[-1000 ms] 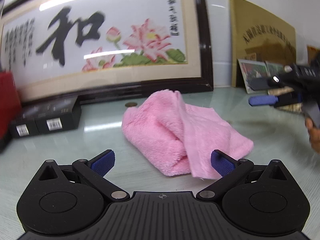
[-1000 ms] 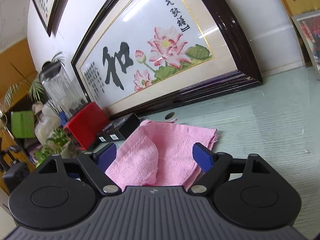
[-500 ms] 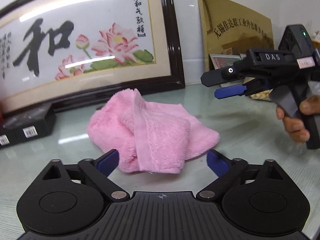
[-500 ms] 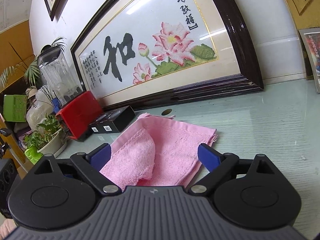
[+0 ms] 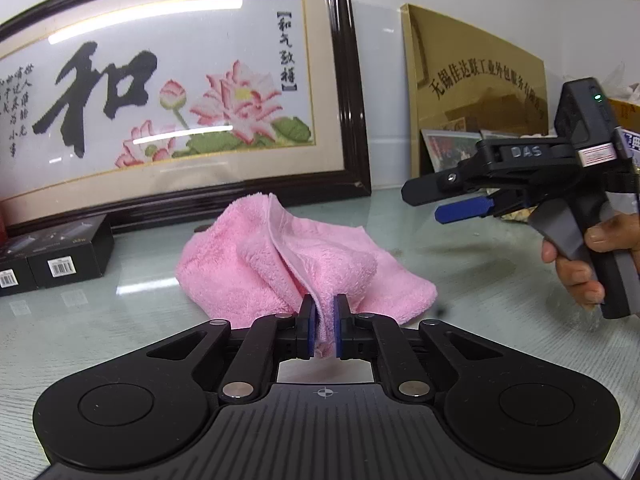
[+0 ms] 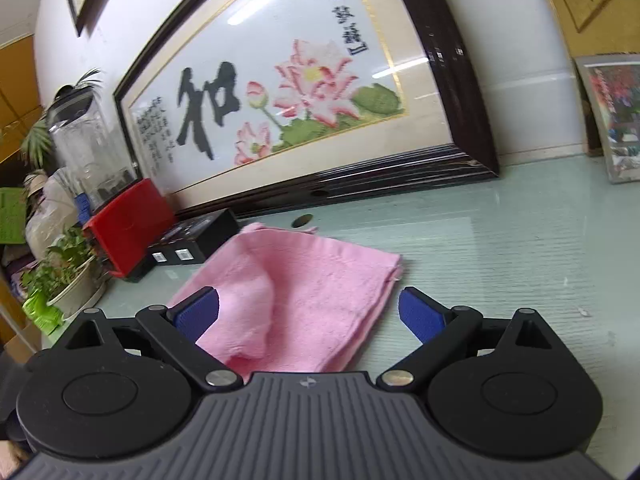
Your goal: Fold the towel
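The pink towel lies rumpled on the glass table, in front of the framed lotus picture and right of 2 black boxes. The left gripper has its 2 blue pads pinched together on a raised fold at the towel's near edge. The right gripper, held off the table in a hand at the right of the left view, has its fingers spread wide, with the towel seen between them and nothing gripped.
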Demonstrator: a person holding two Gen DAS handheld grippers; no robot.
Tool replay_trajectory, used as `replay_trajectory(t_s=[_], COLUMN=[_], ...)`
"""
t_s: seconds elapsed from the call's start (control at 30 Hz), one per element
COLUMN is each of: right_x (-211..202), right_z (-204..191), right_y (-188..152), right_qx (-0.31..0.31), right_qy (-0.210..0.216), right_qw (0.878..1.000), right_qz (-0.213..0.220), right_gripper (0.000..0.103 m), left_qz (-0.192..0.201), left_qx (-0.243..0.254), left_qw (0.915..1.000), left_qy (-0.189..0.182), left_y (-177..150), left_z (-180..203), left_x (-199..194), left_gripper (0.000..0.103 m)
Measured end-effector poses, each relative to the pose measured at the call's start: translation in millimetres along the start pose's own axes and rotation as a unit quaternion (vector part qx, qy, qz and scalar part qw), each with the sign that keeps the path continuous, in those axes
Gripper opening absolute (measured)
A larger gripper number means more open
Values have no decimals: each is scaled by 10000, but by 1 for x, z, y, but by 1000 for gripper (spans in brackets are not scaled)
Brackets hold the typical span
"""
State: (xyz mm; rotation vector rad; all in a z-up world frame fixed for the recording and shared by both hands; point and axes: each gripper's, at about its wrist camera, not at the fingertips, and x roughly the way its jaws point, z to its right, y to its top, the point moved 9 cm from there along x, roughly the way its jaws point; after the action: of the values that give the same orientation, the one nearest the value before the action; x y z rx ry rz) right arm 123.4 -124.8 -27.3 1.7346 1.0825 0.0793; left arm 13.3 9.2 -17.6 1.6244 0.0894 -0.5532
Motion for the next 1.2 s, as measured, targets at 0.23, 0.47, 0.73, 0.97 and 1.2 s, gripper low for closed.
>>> replay_trajectory(t_s=[0.23,0.47,0.73,0.97,1.2], right_x=[1,7,16,23,36], right_z=[13,11,-6,-36,-22], right_y=[2,-1,-11,-28,-34], right_qx=[315,210,-142,-911,-592], right_qy=[2,83,306,561,163], right_qw=[9995,9997,9989,9922,9936], right_qz=[45,10,-312,-635,-952], right_gripper=[98,98,98,97,50], left_qz=[586,782,377,403,451], left_qx=[756,1112,1035,663,340], left_qw=[9949,9900,9936,9957,9960], left_qy=[-308,-386,234,508,697], left_y=[-4,-14,-28,-18,-3], left_z=[7,-9,-40,-63,-72], left_x=[-52,-101,-104,-105,-102], left_gripper=[7,8,8,9,9])
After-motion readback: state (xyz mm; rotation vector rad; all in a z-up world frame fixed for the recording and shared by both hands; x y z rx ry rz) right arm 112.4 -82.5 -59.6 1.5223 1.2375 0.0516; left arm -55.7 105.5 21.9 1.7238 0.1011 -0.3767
